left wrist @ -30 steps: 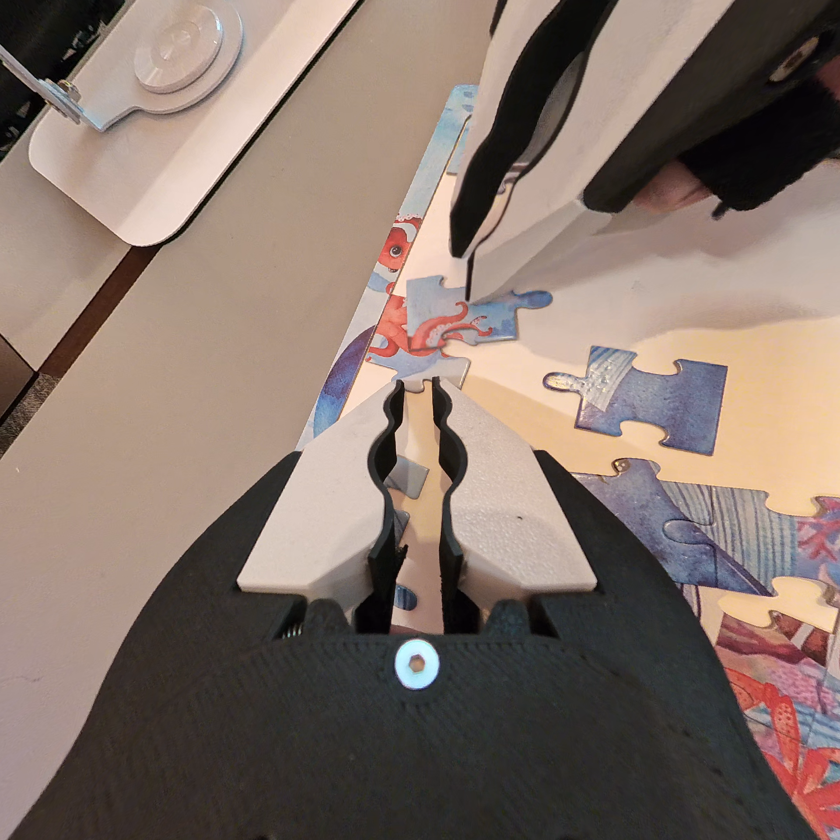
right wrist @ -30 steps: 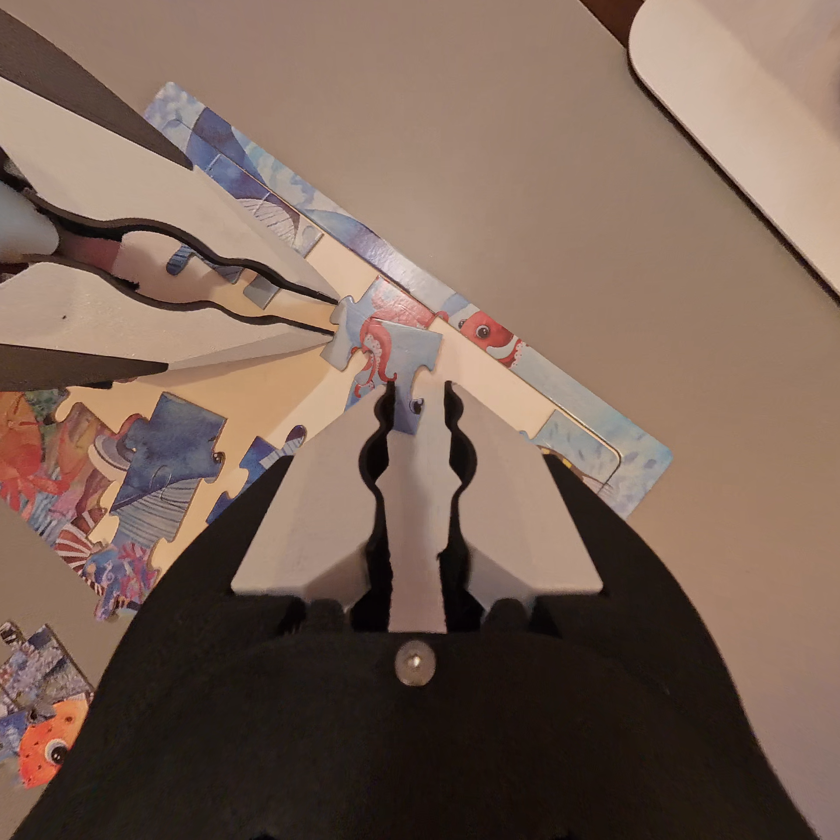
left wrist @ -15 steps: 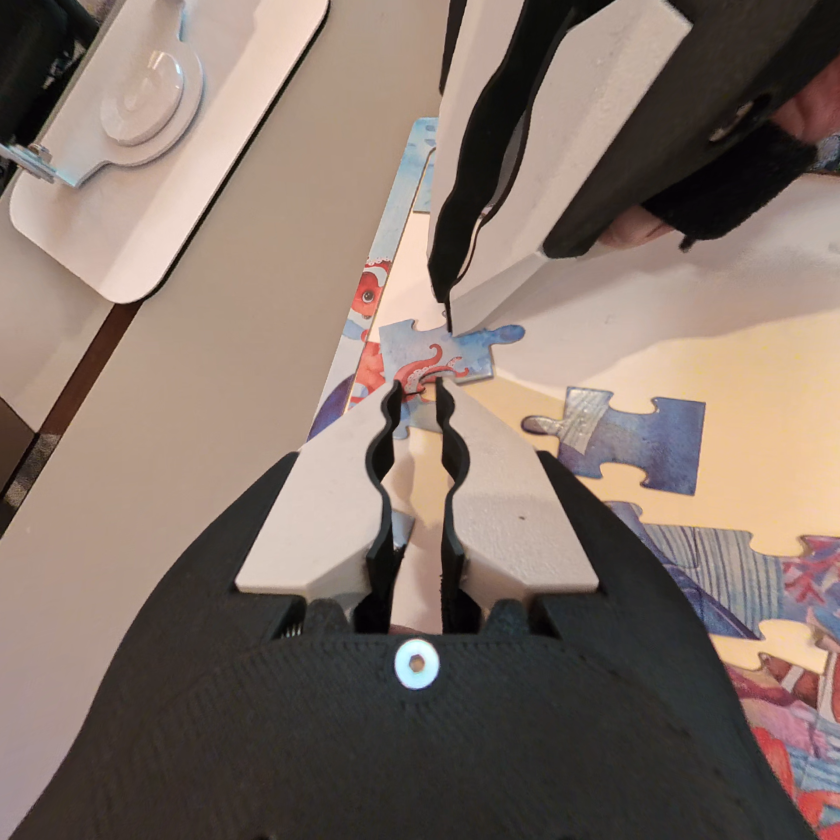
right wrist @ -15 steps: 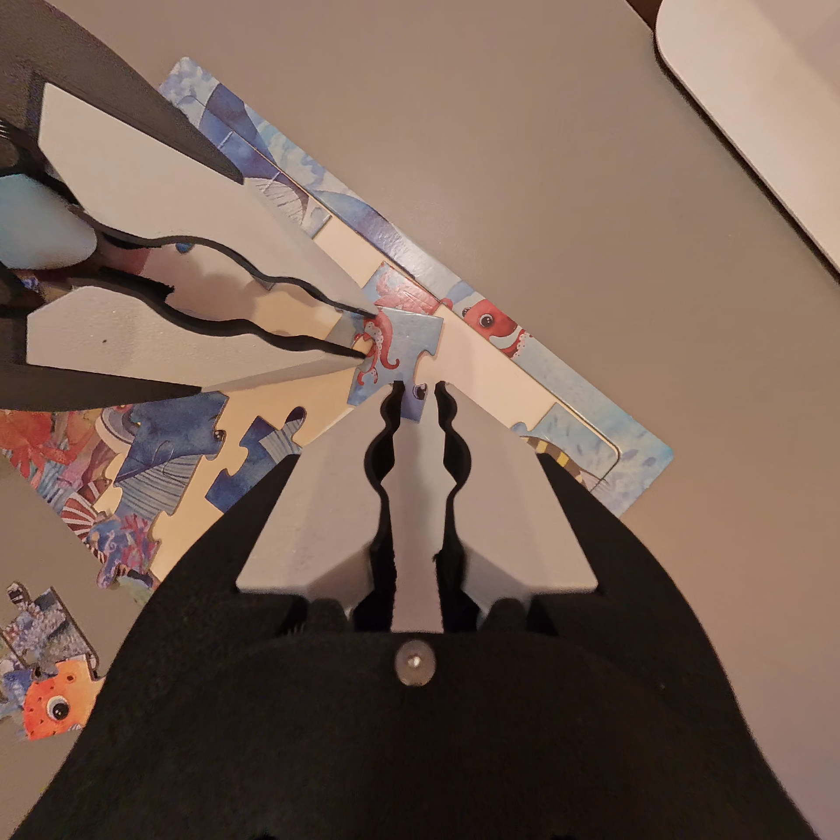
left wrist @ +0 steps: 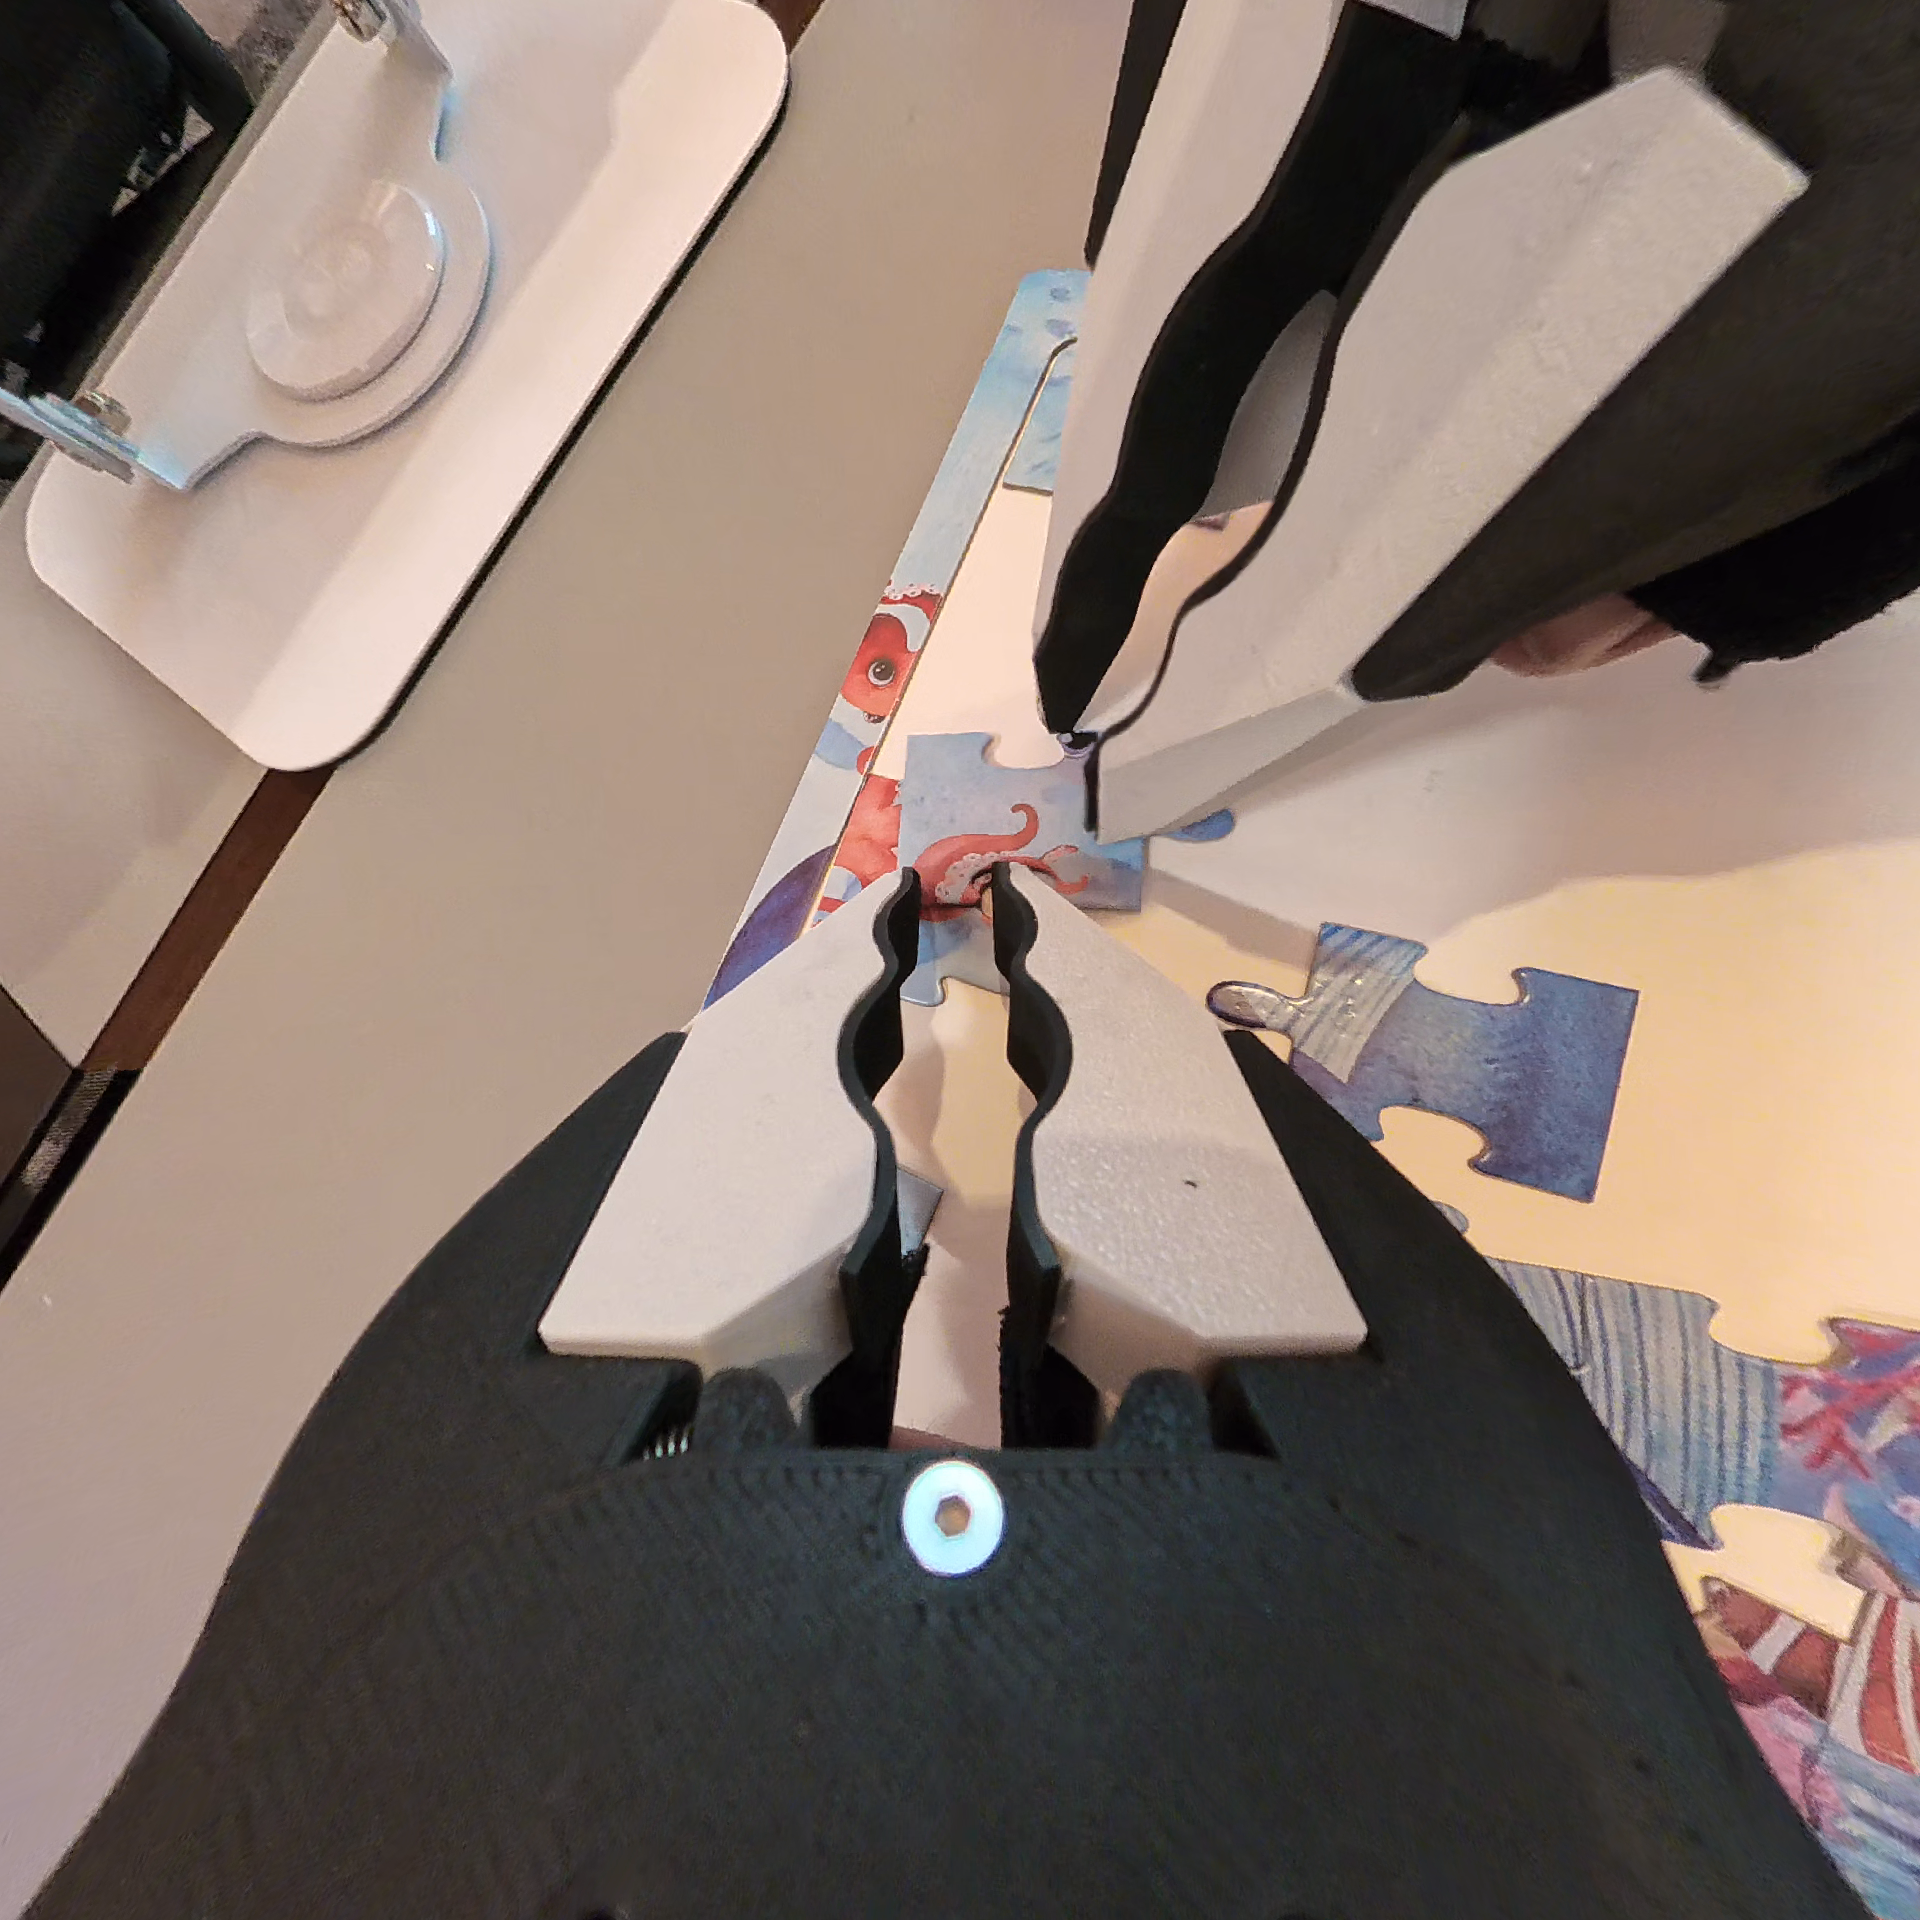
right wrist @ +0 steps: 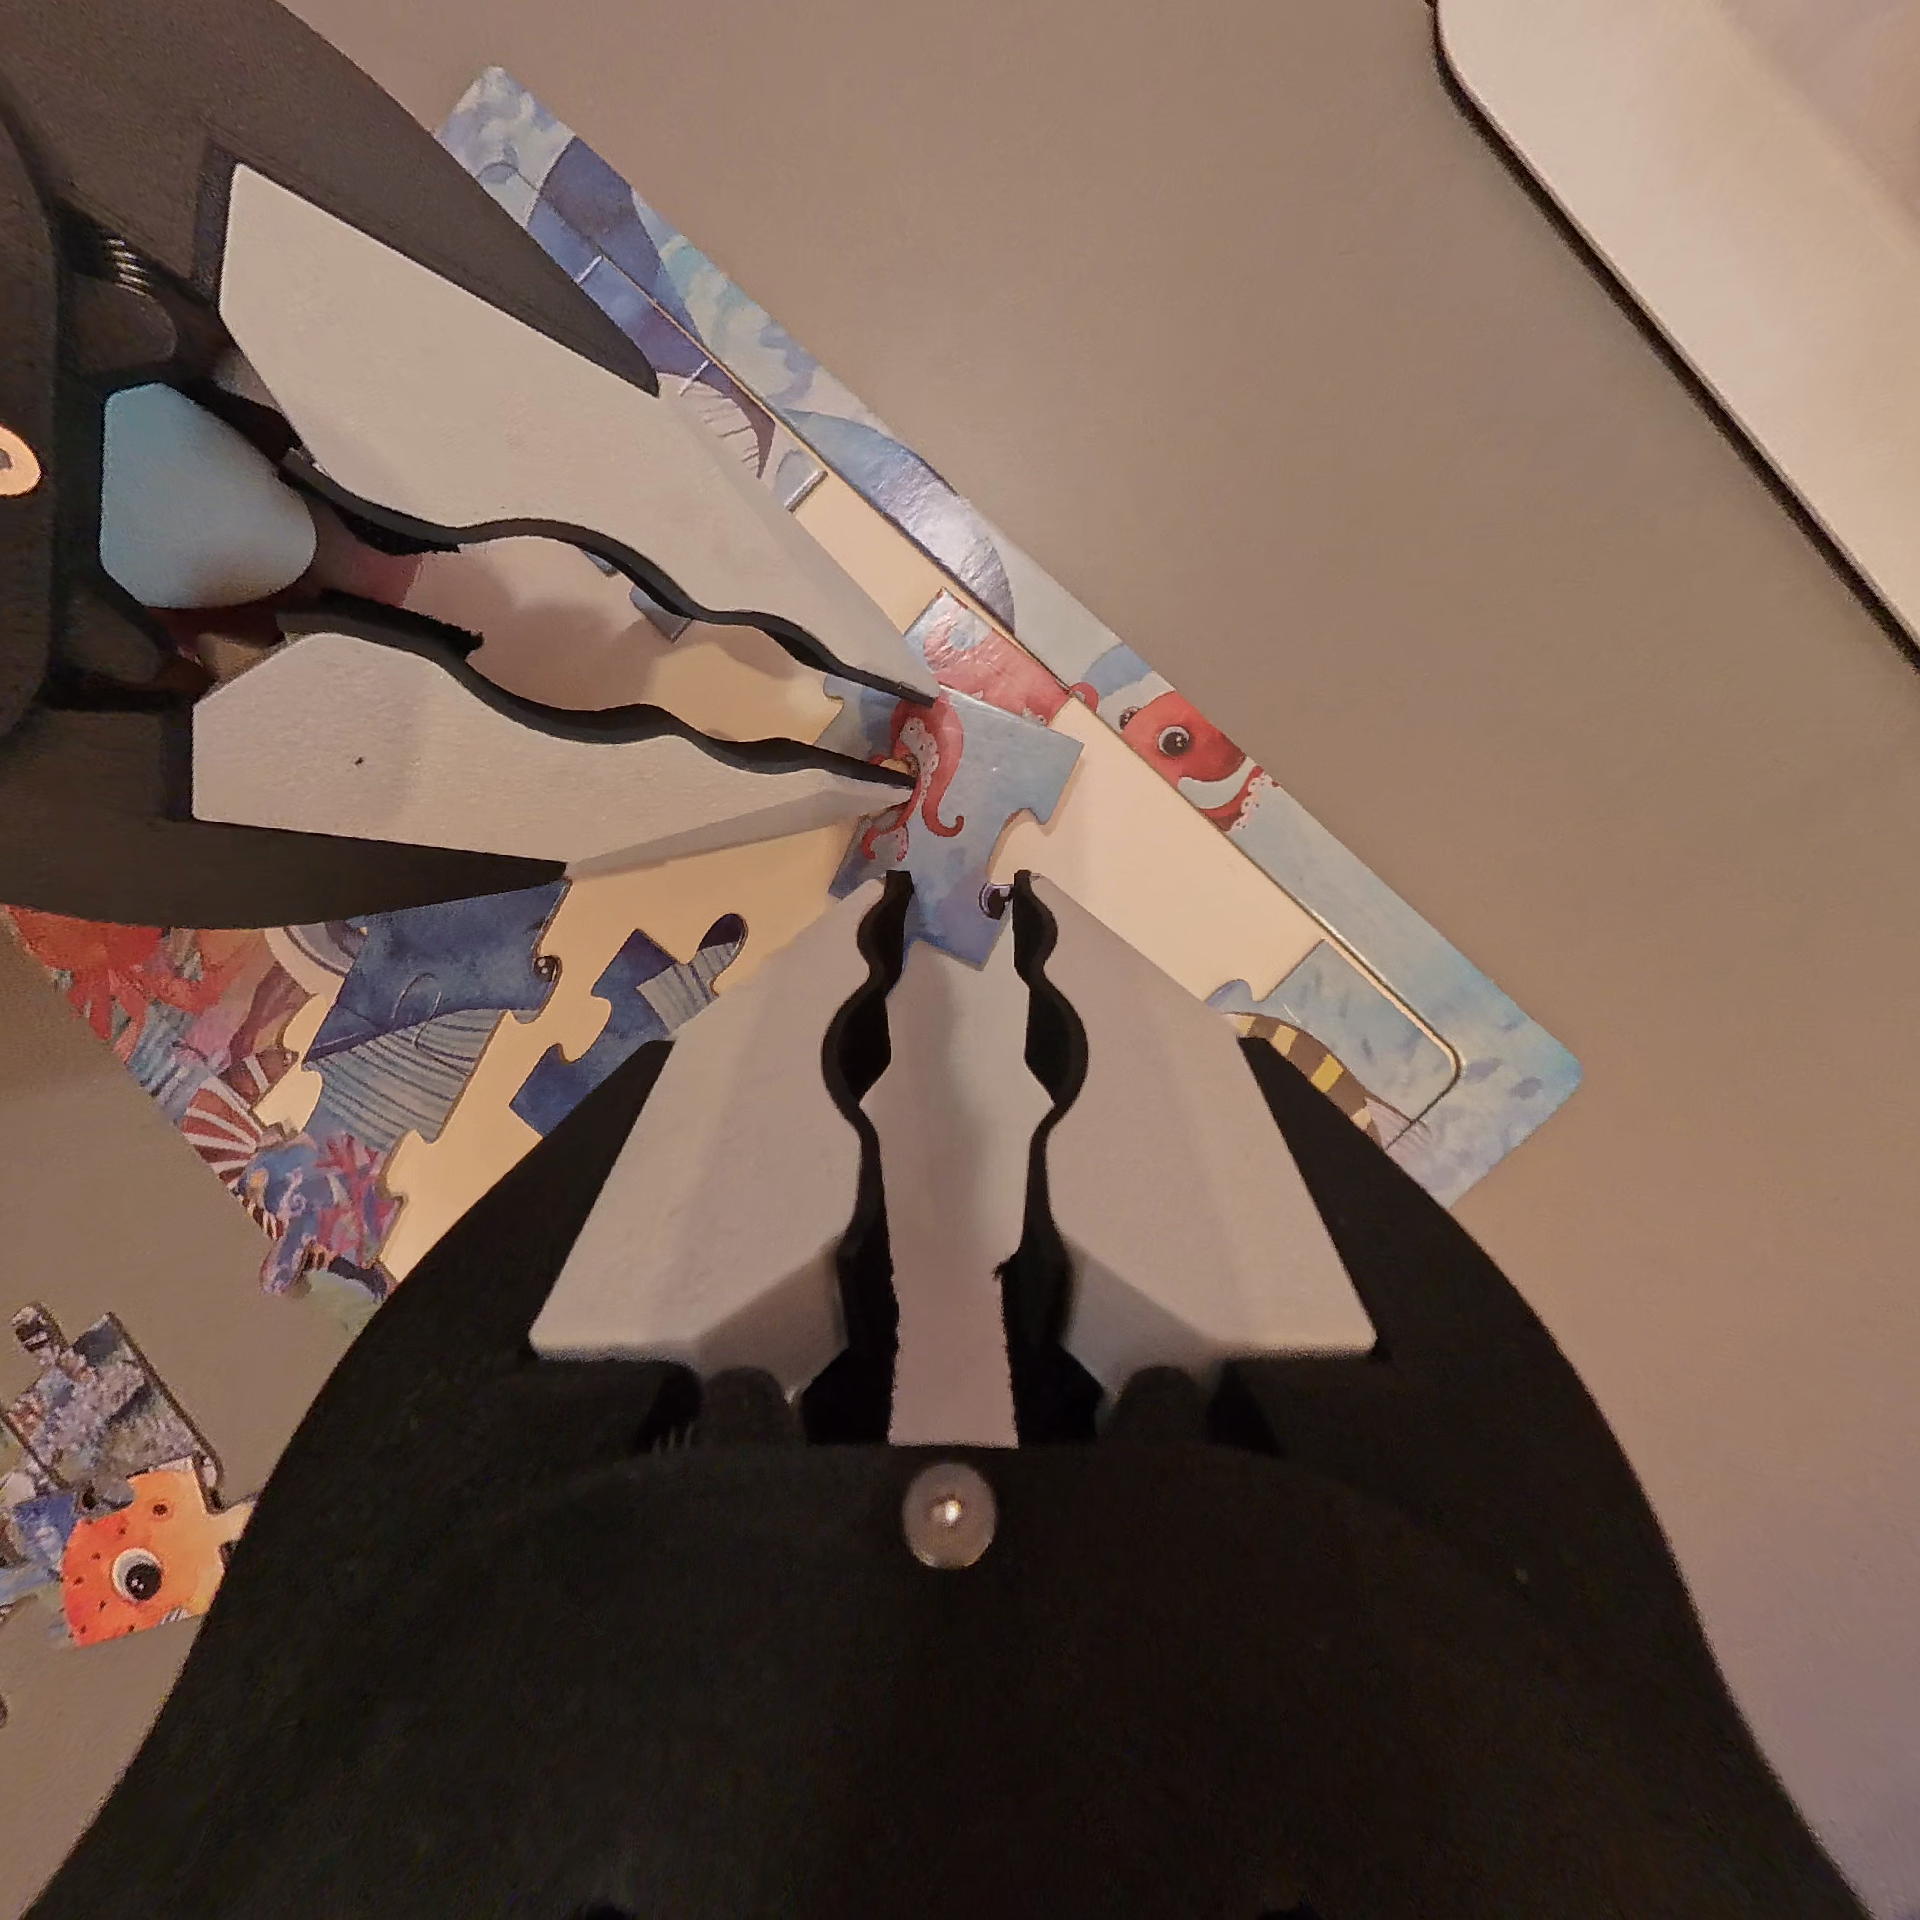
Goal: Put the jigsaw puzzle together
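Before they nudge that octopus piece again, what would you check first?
1. Octopus piece lies picture-up inside the puzzle frame: ok.
2. Its edge is square with the frame's border: not ok, it sits skewed.
3. Left hand-held gripper is empty, jaws slightly apart, tips over the piece: ok.
4. Right hand-held gripper is empty, jaws apart, tips at the piece's other side: ok.
5. Loose blue piece lies apart from the octopus piece: ok.
6. Tips are actually pressing on the piece: cannot tell.
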Motion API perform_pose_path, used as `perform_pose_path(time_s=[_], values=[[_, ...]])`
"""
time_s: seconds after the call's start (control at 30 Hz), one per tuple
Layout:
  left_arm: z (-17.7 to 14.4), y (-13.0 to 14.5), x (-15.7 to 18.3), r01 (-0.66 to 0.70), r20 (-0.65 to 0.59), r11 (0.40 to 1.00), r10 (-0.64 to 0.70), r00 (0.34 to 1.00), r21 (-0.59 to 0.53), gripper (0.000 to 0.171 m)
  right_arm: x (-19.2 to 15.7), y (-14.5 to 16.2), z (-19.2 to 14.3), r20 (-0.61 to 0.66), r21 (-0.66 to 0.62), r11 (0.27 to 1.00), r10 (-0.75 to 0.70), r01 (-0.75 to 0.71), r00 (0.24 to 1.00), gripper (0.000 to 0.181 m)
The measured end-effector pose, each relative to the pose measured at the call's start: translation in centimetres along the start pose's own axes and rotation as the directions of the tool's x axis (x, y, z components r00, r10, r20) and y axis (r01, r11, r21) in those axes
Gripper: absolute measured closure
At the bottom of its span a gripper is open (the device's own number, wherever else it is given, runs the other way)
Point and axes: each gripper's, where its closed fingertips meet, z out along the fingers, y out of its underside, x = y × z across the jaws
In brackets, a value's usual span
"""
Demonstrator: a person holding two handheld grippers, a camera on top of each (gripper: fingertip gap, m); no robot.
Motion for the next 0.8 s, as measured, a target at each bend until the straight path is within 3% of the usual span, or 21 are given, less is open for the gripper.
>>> perform_pose_path(time_s=[0.23,0.57,0.8], values=[[1.1,-1.2,-0.2,0.002,0.004,1.000,-0.002,1.000,0.017,0.160,0.4,0.3,-0.1,-0.032,-0.025,0.999,-0.039,0.038,0.999,0.140],[-0.1,-1.0,-2.1,0.051,0.036,0.997,-0.053,0.998,0.052,0.155,2.2,0.3,-0.2,-0.094,0.003,1.000,-0.006,0.006,0.996,0.147],[0.4,0.4,-2.1,0.051,0.028,0.999,-0.051,0.998,0.010,0.153,3.3,0.3,-0.4,-0.127,0.026,0.999,0.050,-0.047,0.991,0.147]])
